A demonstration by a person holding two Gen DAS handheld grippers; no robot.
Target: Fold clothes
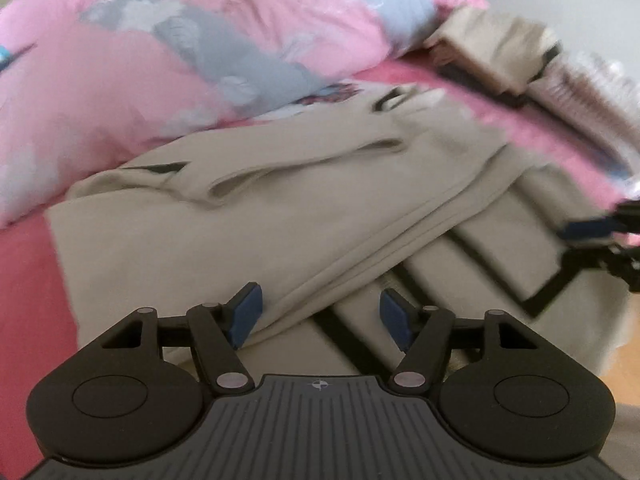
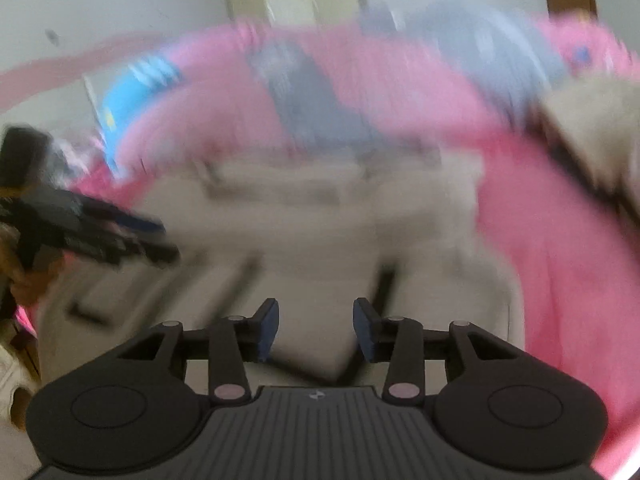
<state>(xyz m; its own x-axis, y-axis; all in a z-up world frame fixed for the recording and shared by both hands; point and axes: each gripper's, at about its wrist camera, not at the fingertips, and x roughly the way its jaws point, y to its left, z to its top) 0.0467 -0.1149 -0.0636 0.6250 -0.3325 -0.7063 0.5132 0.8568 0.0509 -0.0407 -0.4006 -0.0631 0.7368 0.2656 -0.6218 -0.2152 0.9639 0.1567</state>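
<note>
Left wrist view: both grippers' jaws apart, empty over beige garment (image 1: 280,216); right view blurred, so probably a mis-grab bunches layers.

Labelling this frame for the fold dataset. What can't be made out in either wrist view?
- Beige garment, left wrist view: near hem hidden behind the left gripper.
- Beige garment, right wrist view: motion blur wipes out folds and black trim.
- Right gripper, left wrist view: cut off by the right edge, blurred.
- Stack behind: blurred, unidentifiable.
- Quilt: pattern smeared.
</note>
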